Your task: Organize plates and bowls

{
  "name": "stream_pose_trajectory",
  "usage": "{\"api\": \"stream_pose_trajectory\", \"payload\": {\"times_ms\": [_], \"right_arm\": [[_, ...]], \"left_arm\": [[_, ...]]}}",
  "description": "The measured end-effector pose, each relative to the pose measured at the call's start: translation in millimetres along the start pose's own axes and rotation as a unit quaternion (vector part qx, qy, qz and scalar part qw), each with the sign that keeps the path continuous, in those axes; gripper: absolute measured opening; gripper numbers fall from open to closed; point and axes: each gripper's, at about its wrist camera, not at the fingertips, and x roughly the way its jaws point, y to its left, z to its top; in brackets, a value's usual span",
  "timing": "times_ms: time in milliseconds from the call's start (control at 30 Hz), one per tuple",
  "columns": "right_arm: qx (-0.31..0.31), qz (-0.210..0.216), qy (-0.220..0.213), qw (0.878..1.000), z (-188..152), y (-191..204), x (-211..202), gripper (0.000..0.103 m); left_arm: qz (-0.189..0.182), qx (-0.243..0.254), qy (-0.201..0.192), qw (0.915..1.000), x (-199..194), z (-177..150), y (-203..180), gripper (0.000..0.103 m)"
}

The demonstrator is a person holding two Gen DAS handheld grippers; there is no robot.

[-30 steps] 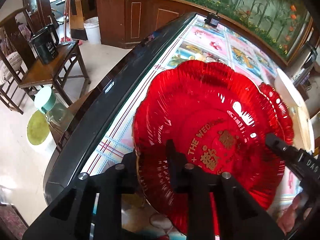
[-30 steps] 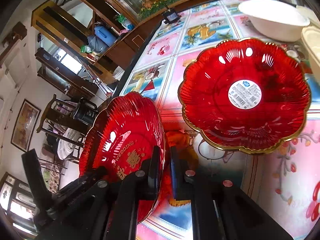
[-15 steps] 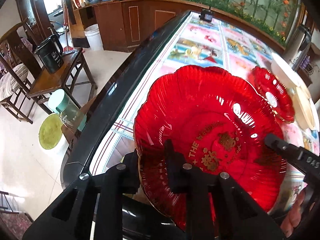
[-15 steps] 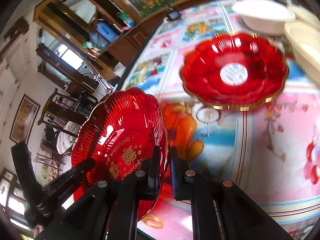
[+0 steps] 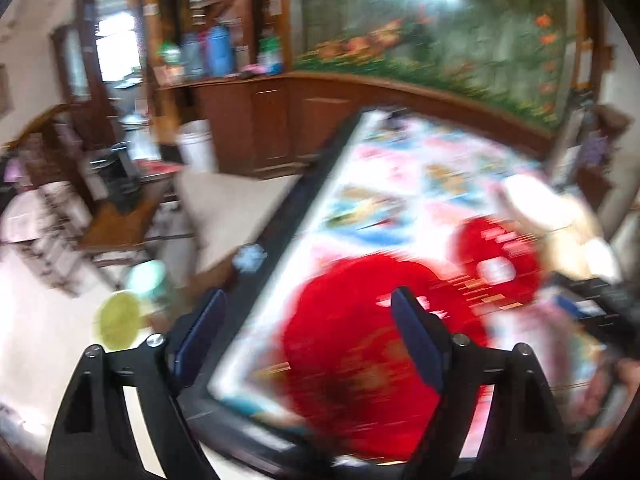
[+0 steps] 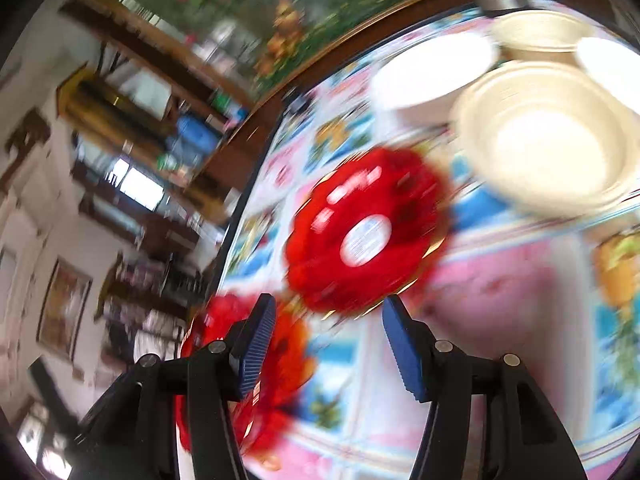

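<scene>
Patterned table (image 6: 500, 288) bears two red plates (image 6: 368, 232).

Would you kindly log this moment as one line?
left gripper: opening, empty | right gripper: opening, empty | near red plate: released, table edge | far red plate: on table

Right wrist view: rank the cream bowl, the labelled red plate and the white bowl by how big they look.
1. Cream bowl, largest, though it sits nearer the camera.
2. Labelled red plate.
3. White bowl, smallest-looking, but farther back and blurred, so its true size is unsure.
</scene>
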Motion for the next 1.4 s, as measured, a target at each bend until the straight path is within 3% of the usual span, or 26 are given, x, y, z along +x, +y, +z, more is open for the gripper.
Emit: {"api": "stream_pose_trajectory", "payload": {"times_ms": [167, 267, 333, 400, 500, 567, 833, 1000, 1067, 1167, 1233, 1300, 1400], "right_arm": [[0.034, 0.007, -0.010, 0.999, 25, -22, -3, 0.058], [0.046, 0.016, -0.003, 0.999, 32, -27, 5, 0.058], [0.056, 0.017, -0.003, 0.998, 34, -31, 10, 0.058], [0.071, 0.023, 0.002, 0.997, 37, -41, 13, 0.058], [0.086, 0.025, 0.007, 0.996, 40, -52, 20, 0.058], [0.093, 0.032, 0.011, 0.995, 43, -59, 25, 0.058], [0.113, 0.049, 0.026, 0.992, 48, -68, 38, 0.058], [0.113, 0.045, 0.035, 0.992, 48, -68, 47, 0.058], [0.117, 0.044, 0.037, 0.992, 46, -70, 48, 0.058], [0.119, 0.043, 0.034, 0.991, 46, -72, 50, 0.058], [0.115, 0.043, 0.031, 0.992, 46, -71, 51, 0.058], [0.106, 0.041, 0.027, 0.993, 46, -70, 53, 0.057], [0.104, 0.034, 0.028, 0.994, 45, -72, 53, 0.040]], "left_arm": [[-0.076, 0.008, 0.070, 0.9946, 45, 37, -59, 0.085], [-0.086, -0.017, 0.103, 0.9908, 78, 49, -86, 0.085], [-0.069, -0.024, 0.133, 0.9885, 106, 58, -102, 0.085], [-0.088, -0.037, 0.153, 0.9836, 125, 60, -112, 0.085], [-0.077, -0.043, 0.188, 0.9782, 153, 59, -124, 0.085], [-0.089, -0.056, 0.208, 0.9724, 167, 59, -126, 0.085], [-0.115, -0.042, 0.243, 0.9622, 193, 50, -150, 0.085], [-0.113, -0.015, 0.253, 0.9607, 200, 38, -159, 0.084], [-0.109, -0.006, 0.243, 0.9638, 199, 35, -162, 0.080], [-0.110, 0.000, 0.228, 0.9674, 194, 35, -162, 0.055], [-0.103, 0.009, 0.219, 0.9702, 191, 35, -164, 0.031], [-0.094, 0.027, 0.214, 0.9720, 191, 34, -168, 0.020], [-0.083, 0.042, 0.210, 0.9733, 192, 33, -170, 0.019]]}}
